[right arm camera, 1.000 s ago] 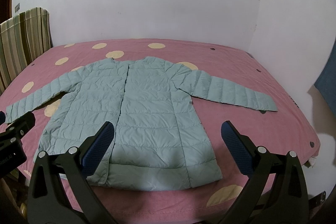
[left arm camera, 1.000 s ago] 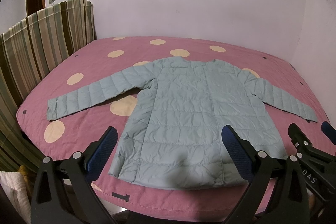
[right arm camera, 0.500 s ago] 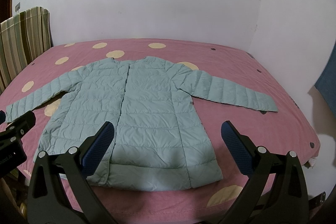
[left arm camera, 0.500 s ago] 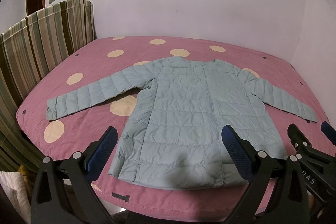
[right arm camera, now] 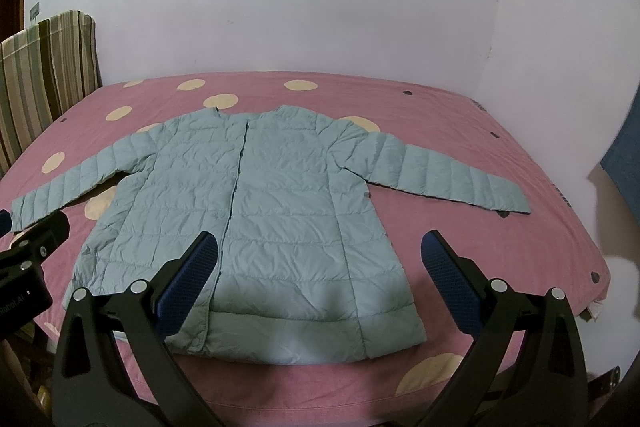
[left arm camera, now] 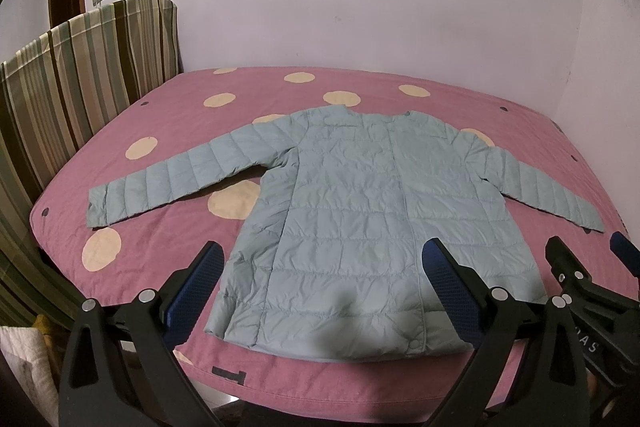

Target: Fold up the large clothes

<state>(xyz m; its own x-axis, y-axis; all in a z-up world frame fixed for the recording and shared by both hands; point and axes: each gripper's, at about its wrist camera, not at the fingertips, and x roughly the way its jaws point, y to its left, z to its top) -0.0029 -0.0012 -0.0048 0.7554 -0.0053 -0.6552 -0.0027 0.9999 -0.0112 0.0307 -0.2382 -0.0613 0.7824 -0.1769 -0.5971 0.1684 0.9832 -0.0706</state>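
Jacket (left arm camera: 360,227) lies flat on the bed (left arm camera: 168,123), seemingly unfolded; both grippers (left arm camera: 324,271) (right arm camera: 320,259) gape empty.

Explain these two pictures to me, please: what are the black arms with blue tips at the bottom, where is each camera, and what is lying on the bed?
The black arms are two hand-held grippers, one in each of a person's hands; no robot is present. Each gripper carries a wide-angle camera that looks forward between its two blue-padded fingers, so each picture shows its own fingers at the bottom. One picture comes from the left gripper, the other from the right gripper. Both are open and hold nothing. On the pink polka-dot bedspread a light blue quilted jacket lies flat, front up, with both sleeves spread out to the sides. It is not yet folded. A striped cloth hangs at the left side of the bed.
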